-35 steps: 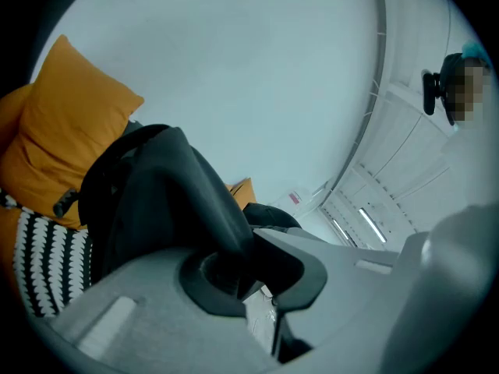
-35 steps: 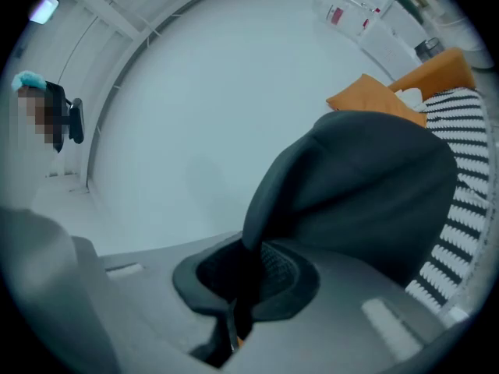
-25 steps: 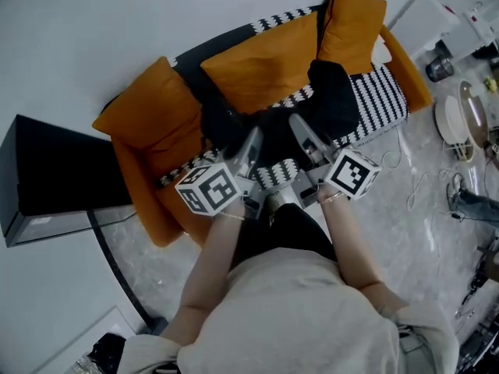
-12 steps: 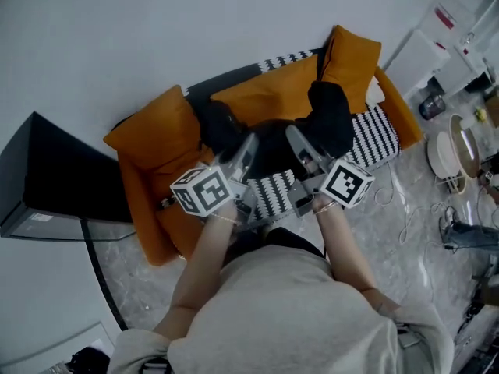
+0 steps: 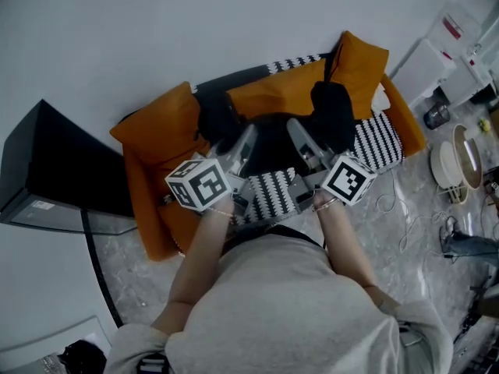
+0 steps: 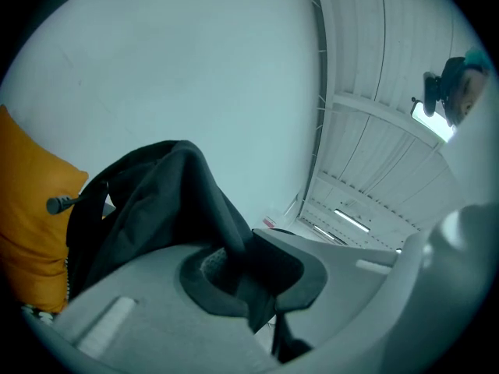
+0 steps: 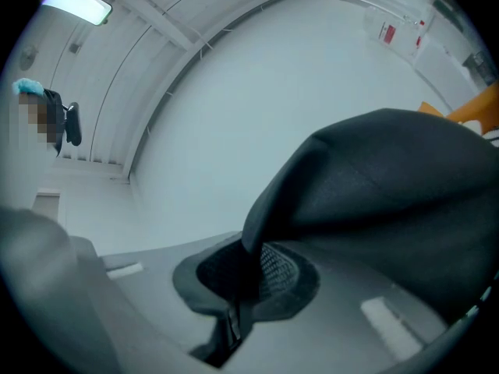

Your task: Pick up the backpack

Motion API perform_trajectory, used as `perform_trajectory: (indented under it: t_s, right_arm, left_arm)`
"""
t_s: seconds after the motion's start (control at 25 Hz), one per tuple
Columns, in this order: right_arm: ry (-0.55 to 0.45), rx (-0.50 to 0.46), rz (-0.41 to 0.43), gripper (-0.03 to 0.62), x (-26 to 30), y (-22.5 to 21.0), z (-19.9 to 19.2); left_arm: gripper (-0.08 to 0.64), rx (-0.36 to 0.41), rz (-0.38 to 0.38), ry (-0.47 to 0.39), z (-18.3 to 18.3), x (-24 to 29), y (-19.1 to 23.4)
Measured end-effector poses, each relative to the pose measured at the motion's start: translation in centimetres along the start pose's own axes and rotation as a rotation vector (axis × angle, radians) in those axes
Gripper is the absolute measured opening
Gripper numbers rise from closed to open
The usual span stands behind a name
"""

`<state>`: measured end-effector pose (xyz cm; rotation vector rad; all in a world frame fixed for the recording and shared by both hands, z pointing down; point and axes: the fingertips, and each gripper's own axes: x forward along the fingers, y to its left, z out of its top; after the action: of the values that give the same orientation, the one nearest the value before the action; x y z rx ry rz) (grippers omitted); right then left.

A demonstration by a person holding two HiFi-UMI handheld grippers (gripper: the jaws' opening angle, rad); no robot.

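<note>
Black backpack [image 5: 271,142] hung just above an orange sofa [image 5: 152,135] — fingers of the left gripper [image 5: 243,140] and right gripper [image 5: 298,131] each clamped on its fabric, sharing the weight.

Partly hidden on sofa [image 5: 148,150] behind left gripper [image 5: 243,140] and right gripper [image 5: 298,132]: backpack [image 5: 331,111]; clutter [image 5: 456,158] right of sofa indistinct.
</note>
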<state>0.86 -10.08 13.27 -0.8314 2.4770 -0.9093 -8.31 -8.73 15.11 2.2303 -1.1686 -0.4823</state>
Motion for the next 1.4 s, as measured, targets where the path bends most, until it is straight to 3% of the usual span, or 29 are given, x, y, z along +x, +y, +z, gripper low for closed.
perform_trajectory:
  t_s: [1.4]
  right_arm:
    - [-0.010,-0.058,-0.011,0.017,-0.52,-0.53,0.29]
  left_arm:
    - [0.025,0.061,0.012,-0.003,-0.14,0.68,-0.42]
